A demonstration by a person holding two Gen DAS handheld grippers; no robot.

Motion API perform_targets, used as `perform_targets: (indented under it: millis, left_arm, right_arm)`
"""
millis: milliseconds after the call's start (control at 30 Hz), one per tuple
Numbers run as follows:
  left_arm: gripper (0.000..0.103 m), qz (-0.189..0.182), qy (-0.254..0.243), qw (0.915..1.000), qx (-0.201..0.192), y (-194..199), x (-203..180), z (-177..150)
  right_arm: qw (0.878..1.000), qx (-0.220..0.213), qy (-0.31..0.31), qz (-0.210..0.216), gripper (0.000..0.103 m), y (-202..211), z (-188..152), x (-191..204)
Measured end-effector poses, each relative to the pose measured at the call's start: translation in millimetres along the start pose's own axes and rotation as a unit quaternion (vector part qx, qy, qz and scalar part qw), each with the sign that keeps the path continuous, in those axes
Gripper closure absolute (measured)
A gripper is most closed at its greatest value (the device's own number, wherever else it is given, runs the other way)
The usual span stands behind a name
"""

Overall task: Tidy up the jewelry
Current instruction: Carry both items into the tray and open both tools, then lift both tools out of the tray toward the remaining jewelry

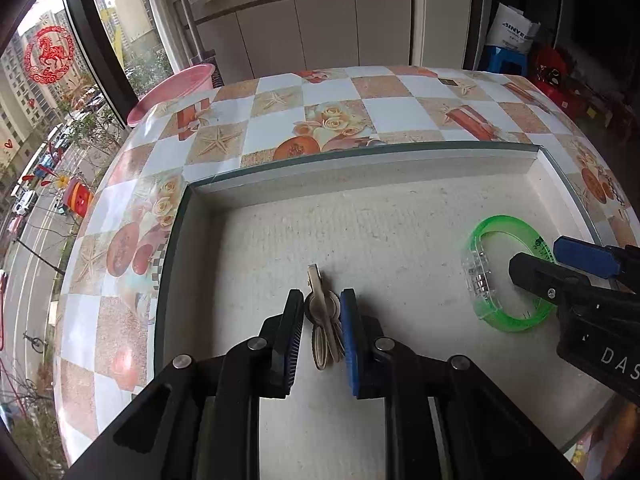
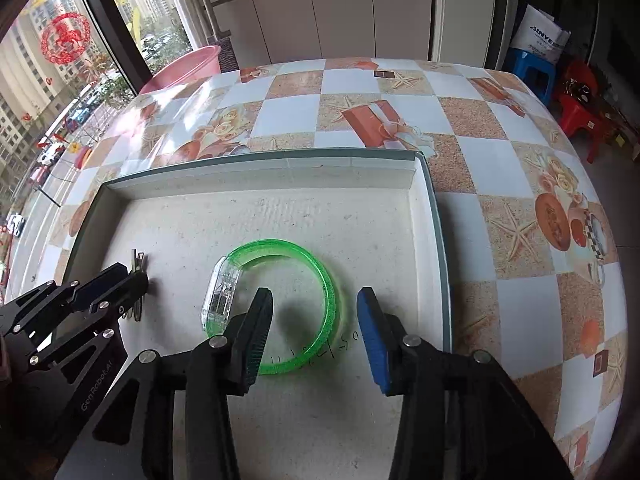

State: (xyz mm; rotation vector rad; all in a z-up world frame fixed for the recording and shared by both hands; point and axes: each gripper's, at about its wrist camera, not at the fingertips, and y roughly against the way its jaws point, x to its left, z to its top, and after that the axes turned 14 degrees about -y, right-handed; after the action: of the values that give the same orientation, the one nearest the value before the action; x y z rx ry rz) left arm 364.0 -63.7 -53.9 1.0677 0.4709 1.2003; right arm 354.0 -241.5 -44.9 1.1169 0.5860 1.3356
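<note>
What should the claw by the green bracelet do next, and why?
Probably close. The right gripper is open, one finger inside the green bracelet and one outside, so closing should pinch its band. The left gripper already brackets the keys in the tray.

daylight from left window (image 1: 48,128) | sharp focus – strong fisheye bending | dark right corners

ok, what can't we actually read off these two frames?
- Keys, left wrist view: lower ends hidden between the left gripper fingers; contact unclear.
- Keys, right wrist view: mostly hidden behind the left gripper.
- Green bracelet, right wrist view: near rim behind the black finger.
- Bracelet's markings: too small to read.
- Tray: near edge cut off.
</note>
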Motion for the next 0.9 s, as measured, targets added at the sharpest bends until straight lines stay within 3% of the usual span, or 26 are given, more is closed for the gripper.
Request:
perform_targets:
  millis: [233, 300, 333, 400, 600, 667, 900]
  left_arm:
    - [0.071, -0.005, 0.005, 0.9998, -0.02, 15, 2, 3]
    - [0.027, 0.002, 0.006, 0.9997, -0.024, 19, 2, 6]
    - [0.0, 0.014, 0.011, 0.9993, -0.032, 23, 2, 6]
    - [0.0, 0.031, 0.01, 0.998, -0.054, 33, 1, 6]
    - [0.0, 0.025, 0.012, 0.9975, -0.065, 54, 3, 3]
    - [0.0, 0.024, 0.019, 0.9967, -0.076, 67, 6, -5]
    - [0.0, -0.005, 0.041, 0.993, -0.11, 118, 13, -42]
  right_arm:
    - [0.999, -0.028, -0.024, 0.034, 0.042, 29, 4, -6]
    - [0.998, -0.03, -0.038, 0.046, 0.041, 37, 5, -11]
    - [0.997, -0.03, -0.044, 0.05, 0.041, 40, 4, -13]
    - [0.997, -0.028, -0.05, 0.051, 0.041, 43, 3, -16]
    - [0.996, -0.025, -0.069, 0.059, 0.04, 55, -5, -27]
    - [0.994, -0.026, -0.078, 0.072, 0.021, 64, -10, -30]
    - [0.988, -0.055, -0.074, 0.124, 0.016, 109, -37, -32]
